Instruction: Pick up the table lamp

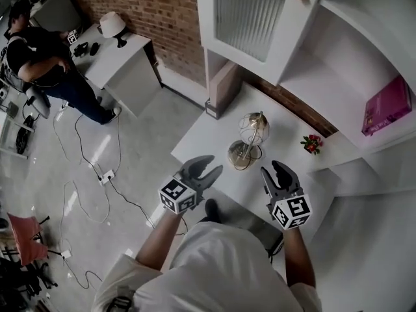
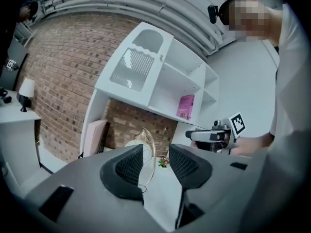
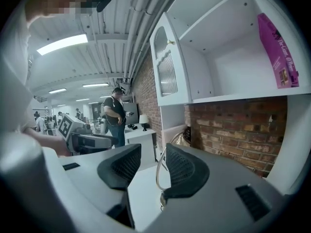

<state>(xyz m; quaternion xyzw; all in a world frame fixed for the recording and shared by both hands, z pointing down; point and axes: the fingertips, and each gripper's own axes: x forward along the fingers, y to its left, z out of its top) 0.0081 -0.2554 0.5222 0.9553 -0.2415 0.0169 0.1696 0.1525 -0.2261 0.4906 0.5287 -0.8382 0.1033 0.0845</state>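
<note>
My left gripper stands partly open and my right gripper wider. Both are empty and hover over the near edge of the worktop. The table lamp stands upright just ahead, between the two, untouched. I judge this the approach, before any grasp. Next I should bring one gripper onto the slim stem or round base, not the globe, and close squarely before lifting.

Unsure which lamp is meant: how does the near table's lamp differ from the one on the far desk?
Top: the near table lamp has an open wire hoop, the far lamp a solid white shade. Base: the near table lamp's is round and shiny, the far lamp's dark. Both stand upright.
</note>
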